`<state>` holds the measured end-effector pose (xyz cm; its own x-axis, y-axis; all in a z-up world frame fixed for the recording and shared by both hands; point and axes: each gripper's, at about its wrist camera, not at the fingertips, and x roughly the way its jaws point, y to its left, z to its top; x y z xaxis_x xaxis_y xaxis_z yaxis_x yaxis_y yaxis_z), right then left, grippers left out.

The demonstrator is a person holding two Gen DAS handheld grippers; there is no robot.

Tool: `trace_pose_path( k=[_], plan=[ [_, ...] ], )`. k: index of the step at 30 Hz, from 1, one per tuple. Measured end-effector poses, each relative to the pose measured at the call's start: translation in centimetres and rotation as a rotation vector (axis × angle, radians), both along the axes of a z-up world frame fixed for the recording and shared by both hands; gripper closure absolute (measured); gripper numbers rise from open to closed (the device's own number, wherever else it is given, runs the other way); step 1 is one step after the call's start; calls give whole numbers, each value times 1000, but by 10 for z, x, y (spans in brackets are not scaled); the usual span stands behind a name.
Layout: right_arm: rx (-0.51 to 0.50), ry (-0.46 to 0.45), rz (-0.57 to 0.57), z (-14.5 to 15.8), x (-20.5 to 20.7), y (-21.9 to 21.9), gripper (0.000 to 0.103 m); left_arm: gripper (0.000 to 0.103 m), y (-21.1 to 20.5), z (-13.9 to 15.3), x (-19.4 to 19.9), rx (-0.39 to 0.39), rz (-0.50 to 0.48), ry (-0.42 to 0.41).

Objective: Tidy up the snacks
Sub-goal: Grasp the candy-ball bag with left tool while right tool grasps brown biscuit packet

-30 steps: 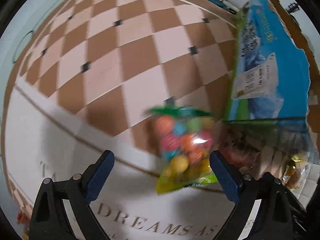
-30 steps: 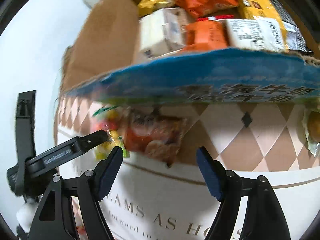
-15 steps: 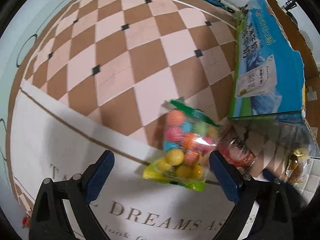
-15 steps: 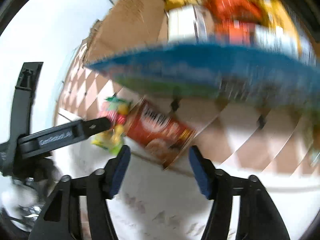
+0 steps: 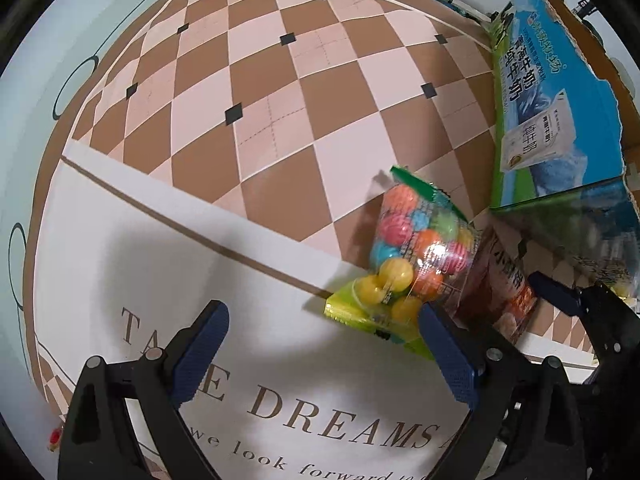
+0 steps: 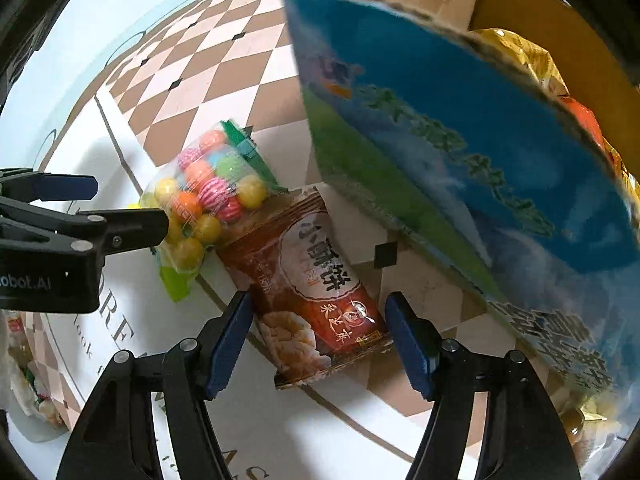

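A clear bag of coloured candy balls (image 5: 416, 256) lies on the tablecloth next to a red-brown cracker bag (image 6: 316, 280), both in front of a blue carton box (image 6: 460, 120). My right gripper (image 6: 320, 344) points down over the cracker bag with its jaws partly closed. The bag's lower end lies flat between them, and no squeeze shows. My left gripper (image 5: 326, 356) is open and holds nothing. Its right finger (image 5: 444, 348) sits at the candy bag's lower corner. In the right wrist view the left gripper (image 6: 132, 204) reaches in from the left beside the candy bag (image 6: 208, 196).
The blue carton box (image 5: 540, 92) holds gold and orange snack packs (image 6: 520, 52). The checkered tablecloth (image 5: 280, 100) has a white lettered band (image 5: 320, 412) at the near side. More packets lie at the lower left (image 6: 24, 380), and a gold one (image 6: 580, 416) lies by the box.
The right gripper rolled and shifted over the cracker bag, and its jaws narrowed around it. The left gripper slid left, so the candy bag now sits at its right finger.
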<state>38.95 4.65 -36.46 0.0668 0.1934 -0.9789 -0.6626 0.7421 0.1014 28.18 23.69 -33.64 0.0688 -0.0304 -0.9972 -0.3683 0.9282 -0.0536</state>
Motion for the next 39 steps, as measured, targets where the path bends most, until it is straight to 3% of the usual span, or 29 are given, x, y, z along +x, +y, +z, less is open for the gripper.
trace_pose_path(
  k=[6, 10, 14, 18, 22, 28, 31, 35, 37, 39],
  plan=[
    [-26, 91, 19, -6, -41, 22, 33, 5, -2, -4, -9, -2, 8, 2],
    [-52, 26, 60, -2, -50, 21, 31, 5, 2, -12, -15, -5, 9, 9],
    [-87, 21, 111, -8, -53, 50, 29, 5, 3, -12, -21, 20, -7, 12],
    [-122, 15, 92, -16, -59, 70, 35, 5, 1, -4, -25, 37, -27, 17],
    [-167, 49, 15, -18, -62, 47, 37, 5, -3, 2, -29, 39, -58, 12],
    [-200, 151, -219, -25, -76, -37, 37, 5, -26, 11, -20, -10, -113, -4],
    [-184, 196, -313, -28, -80, -61, 36, 5, -37, 11, -10, -65, -122, -5],
    [-108, 300, -422, -30, -76, -82, 31, 5, -47, -1, 12, -83, -152, 33],
    [-65, 309, -448, -26, -73, -88, 20, 11, -49, -7, 22, -66, -167, 45],
    [-51, 297, -448, -21, -71, -89, 10, 41, -52, -11, 27, -53, -184, 62]
  ],
)
